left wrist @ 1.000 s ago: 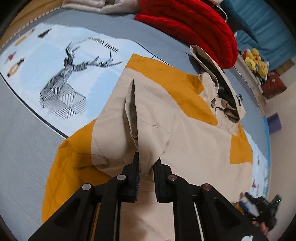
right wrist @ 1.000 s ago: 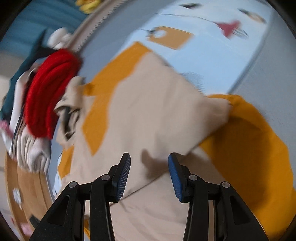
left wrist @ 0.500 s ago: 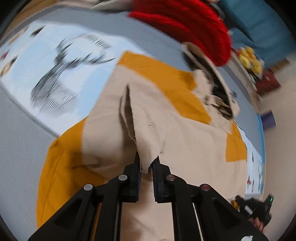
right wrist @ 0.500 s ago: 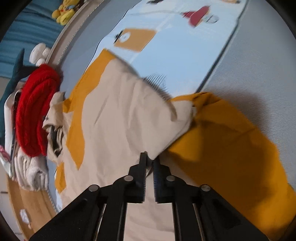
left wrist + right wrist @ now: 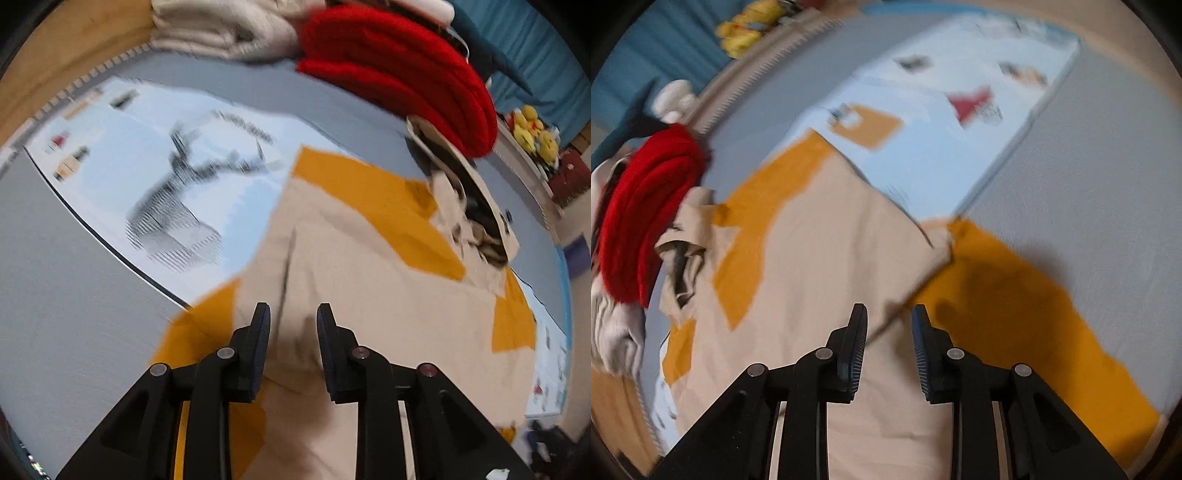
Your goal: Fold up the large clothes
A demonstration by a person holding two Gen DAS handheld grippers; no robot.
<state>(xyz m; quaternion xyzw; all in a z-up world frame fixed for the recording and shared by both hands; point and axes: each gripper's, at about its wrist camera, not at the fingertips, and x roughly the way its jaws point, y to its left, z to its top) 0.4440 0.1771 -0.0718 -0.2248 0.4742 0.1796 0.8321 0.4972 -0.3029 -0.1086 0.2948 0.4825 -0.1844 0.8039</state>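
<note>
Letting go cleanly is what counts now: the left tongs (image 5: 292, 332) and right tongs (image 5: 889, 332) are both opening, narrow, gripping nothing, with the beige-and-orange jacket (image 5: 369, 280) lying at twelve o'clock, flat on the bed (image 5: 55, 295); they should be lifting straight, without snagging.

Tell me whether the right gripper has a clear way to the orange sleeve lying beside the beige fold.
Probably yes. The right gripper, jaws opening and holding nothing, hangs over the jacket; the orange sleeve lies flat and uncovered just beside it on the grey mat.
</note>
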